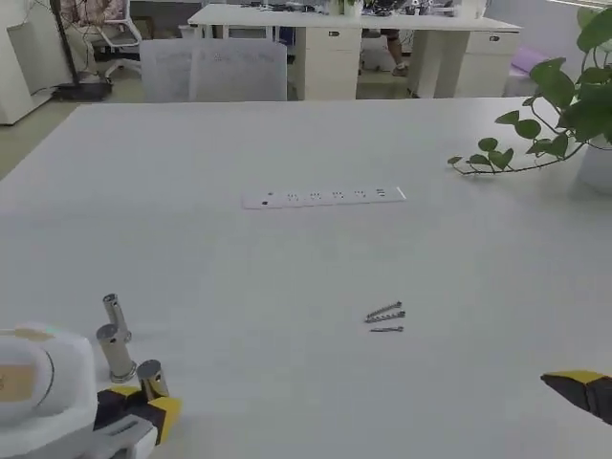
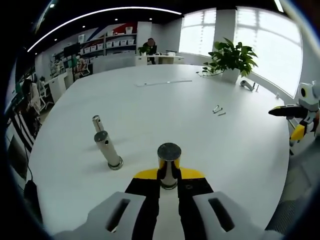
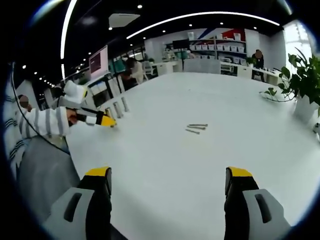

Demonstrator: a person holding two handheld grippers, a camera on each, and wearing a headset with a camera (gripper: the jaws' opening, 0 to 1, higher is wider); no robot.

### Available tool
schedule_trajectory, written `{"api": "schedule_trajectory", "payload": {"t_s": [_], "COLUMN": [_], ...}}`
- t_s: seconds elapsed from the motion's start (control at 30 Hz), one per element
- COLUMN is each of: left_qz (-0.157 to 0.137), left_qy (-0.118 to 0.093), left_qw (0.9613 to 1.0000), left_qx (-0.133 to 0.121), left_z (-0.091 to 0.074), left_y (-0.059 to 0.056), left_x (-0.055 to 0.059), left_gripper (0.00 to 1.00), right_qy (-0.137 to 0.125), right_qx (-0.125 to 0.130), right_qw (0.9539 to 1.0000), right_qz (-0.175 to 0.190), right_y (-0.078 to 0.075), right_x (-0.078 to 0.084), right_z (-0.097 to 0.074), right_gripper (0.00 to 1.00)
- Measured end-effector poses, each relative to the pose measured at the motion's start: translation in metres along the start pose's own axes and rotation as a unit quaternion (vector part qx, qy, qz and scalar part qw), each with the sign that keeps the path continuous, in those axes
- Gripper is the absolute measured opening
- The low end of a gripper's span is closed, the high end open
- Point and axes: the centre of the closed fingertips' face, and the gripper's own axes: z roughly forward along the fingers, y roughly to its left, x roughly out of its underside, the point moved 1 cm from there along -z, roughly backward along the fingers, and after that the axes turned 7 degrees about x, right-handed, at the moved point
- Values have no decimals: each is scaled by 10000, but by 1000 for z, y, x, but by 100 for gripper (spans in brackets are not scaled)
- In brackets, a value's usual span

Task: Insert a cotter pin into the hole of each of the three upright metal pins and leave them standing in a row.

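Three upright metal pins stand in a loose row at the table's near left: the far pin (image 1: 112, 308), the middle pin (image 1: 116, 350) and the nearest pin (image 1: 150, 376). My left gripper (image 1: 153, 404) is shut on the nearest pin (image 2: 169, 159), its yellow-tipped jaws clasping the lower shaft; the other two pins (image 2: 107, 148) (image 2: 98, 123) stand free to its left. Three cotter pins (image 1: 385, 316) (image 2: 218, 109) (image 3: 196, 128) lie loose mid-table. My right gripper (image 3: 167, 180) (image 1: 579, 386) hovers open at the near right, holding nothing.
A white power strip (image 1: 323, 197) lies flat on the table (image 1: 287, 143) beyond the cotter pins. A potted plant (image 1: 564, 110) trails vines at the far right. Chairs and desks stand behind the table. A person's striped sleeve (image 3: 45, 121) holds the left gripper.
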Motion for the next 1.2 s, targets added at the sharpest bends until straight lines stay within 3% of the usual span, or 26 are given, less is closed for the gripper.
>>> {"api": "schedule_trajectory", "payload": {"t_s": [0.23, 0.4, 0.53, 0.77, 1.0, 1.2], "left_qz": [83, 143, 14, 45, 257, 182], "left_qy": [91, 85, 21, -106, -181, -264], "left_qw": [9998, 9997, 9999, 9999, 9995, 9995], "left_qx": [150, 192, 130, 21, 14, -15], "left_z": [10, 14, 15, 15, 17, 17], "left_y": [-18, -23, -21, -16, -18, -18], "left_x": [5, 9, 10, 11, 10, 10], "left_gripper": [11, 11, 11, 11, 11, 11], "right_qy": [-21, 16, 43, 76, 99, 120], "right_qx": [72, 70, 62, 49, 41, 47], "right_qw": [10000, 10000, 10000, 9999, 9999, 9998], "right_qz": [11, 29, 9, -78, -115, -122], "right_y": [-3, -2, 0, 0, 1, 1], "right_x": [0, 3, 4, 3, 3, 4], "right_z": [-2, -2, -2, -3, -2, -2], "right_gripper": [95, 95, 95, 95, 95, 95]}}
